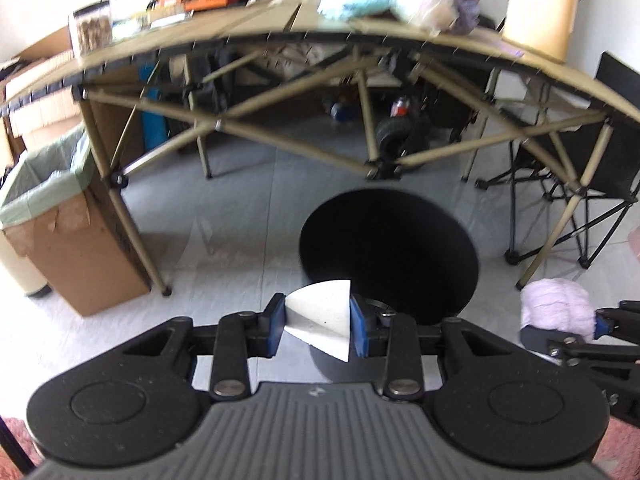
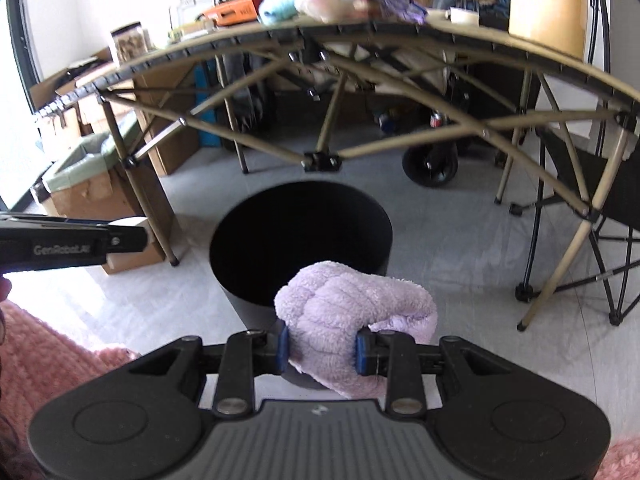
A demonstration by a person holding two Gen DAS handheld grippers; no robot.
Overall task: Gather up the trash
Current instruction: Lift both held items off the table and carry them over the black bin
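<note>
Left wrist view: my left gripper (image 1: 318, 326) pinches a folded white paper piece (image 1: 320, 320) just before the black bin (image 1: 390, 254), whose inside is too dark to read. My right gripper (image 2: 322, 350) clamps a lilac fluffy cloth (image 2: 352, 316) over the bin's near rim, hiding it. Beyond the bin, the folding table (image 1: 360, 36) is blurred, its clutter indistinct.

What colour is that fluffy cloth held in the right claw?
Pale lilac; the fluffy cloth shows best in the right wrist view, pinched in the right claw.
</note>
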